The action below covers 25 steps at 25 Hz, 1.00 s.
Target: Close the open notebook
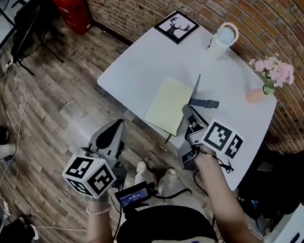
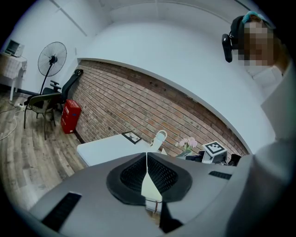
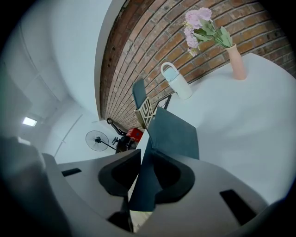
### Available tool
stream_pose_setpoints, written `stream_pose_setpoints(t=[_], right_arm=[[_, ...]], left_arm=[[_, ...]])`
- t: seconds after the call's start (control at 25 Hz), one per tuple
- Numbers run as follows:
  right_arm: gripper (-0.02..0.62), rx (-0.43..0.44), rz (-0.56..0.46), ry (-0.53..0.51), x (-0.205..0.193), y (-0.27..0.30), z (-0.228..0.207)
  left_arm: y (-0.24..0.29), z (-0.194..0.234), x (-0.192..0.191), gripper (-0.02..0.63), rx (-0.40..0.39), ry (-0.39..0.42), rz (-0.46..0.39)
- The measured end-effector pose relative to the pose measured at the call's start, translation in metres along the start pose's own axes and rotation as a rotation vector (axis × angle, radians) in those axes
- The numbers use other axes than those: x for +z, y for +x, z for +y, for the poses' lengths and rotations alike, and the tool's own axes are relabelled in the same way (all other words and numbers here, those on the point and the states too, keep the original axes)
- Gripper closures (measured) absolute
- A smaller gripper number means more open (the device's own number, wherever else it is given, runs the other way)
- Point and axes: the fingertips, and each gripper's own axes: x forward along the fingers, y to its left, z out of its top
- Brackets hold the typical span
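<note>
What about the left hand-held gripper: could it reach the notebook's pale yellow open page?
Probably yes. The left hand-held gripper hangs shut and empty just off the white table, nothing between it and the pale yellow page; the right hand-held gripper is at the dark cover beyond.

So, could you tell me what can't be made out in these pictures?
- Any writing on the notebook page: too small in the head view.
- Most of the notebook in the left gripper view: behind the body of the left gripper.
- What the white cup holds: too small in the head view, seen side-on in the right gripper view.
</note>
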Motion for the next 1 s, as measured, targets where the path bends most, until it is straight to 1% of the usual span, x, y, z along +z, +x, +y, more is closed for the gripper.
stream_pose_setpoints(t=[0.16, 0.36, 0.68, 0.88, 1.0], right_arm=[[0.496, -0.009, 0.002, -0.012, -0.003, 0.007, 0.004], [0.508, -0.038, 0.011, -0.065, -0.008, 0.018, 0.010], [0.508, -0.061, 0.029, -0.105, -0.017, 0.034, 0.015], [0.506, -0.114, 0.054, -0.190, -0.022, 0.045, 0.016], [0.506, -0.132, 0.060, -0.208, -0.026, 0.052, 0.017]], left_arm=[[-0.002, 0.004, 0.002, 0.584, 0.003, -0.001, 0.000], [-0.005, 0.010, 0.004, 0.584, 0.009, 0.000, -0.003], [-0.010, 0.022, 0.006, 0.584, 0.018, -0.007, -0.002], [-0.010, 0.030, 0.007, 0.584, 0.026, -0.011, -0.003], [-0.010, 0.034, 0.008, 0.584, 0.031, -0.018, -0.005]])
